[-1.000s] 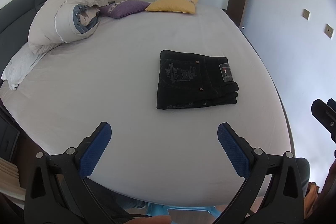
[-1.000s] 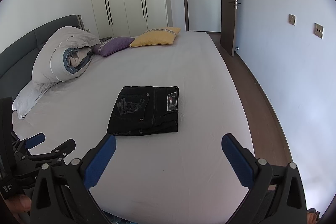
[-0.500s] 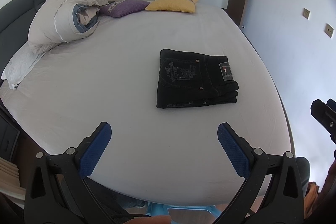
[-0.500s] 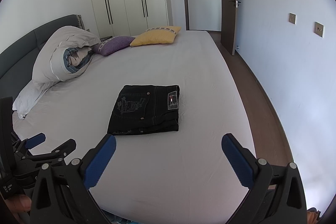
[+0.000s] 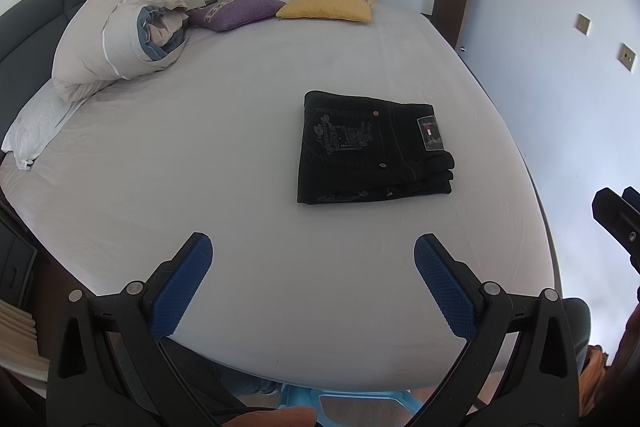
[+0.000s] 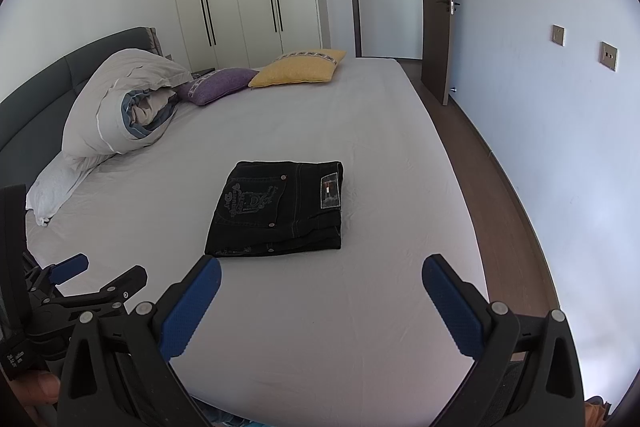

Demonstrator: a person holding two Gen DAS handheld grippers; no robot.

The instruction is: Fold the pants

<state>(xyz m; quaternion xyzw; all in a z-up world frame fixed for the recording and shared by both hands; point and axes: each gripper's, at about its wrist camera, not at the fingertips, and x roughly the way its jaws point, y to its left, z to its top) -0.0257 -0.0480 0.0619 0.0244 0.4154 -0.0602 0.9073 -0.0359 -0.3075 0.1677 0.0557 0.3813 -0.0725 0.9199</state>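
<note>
Black pants [image 5: 372, 149] lie folded into a compact rectangle on the grey bed sheet [image 5: 224, 163], back pocket and label facing up. They also show in the right wrist view [image 6: 280, 209]. My left gripper [image 5: 312, 267] is open and empty, held above the near part of the bed, well short of the pants. My right gripper [image 6: 320, 291] is open and empty, just short of the pants' near edge. The left gripper also shows at the left of the right wrist view [image 6: 96, 271].
A rolled duvet [image 5: 120, 35] and a white pillow [image 5: 36, 127] lie at the back left by the dark headboard. A purple cushion [image 5: 236, 13] and a yellow cushion [image 5: 328, 5] sit at the far edge. Wardrobes, an open door [image 6: 436, 7] and wooden floor lie to the right.
</note>
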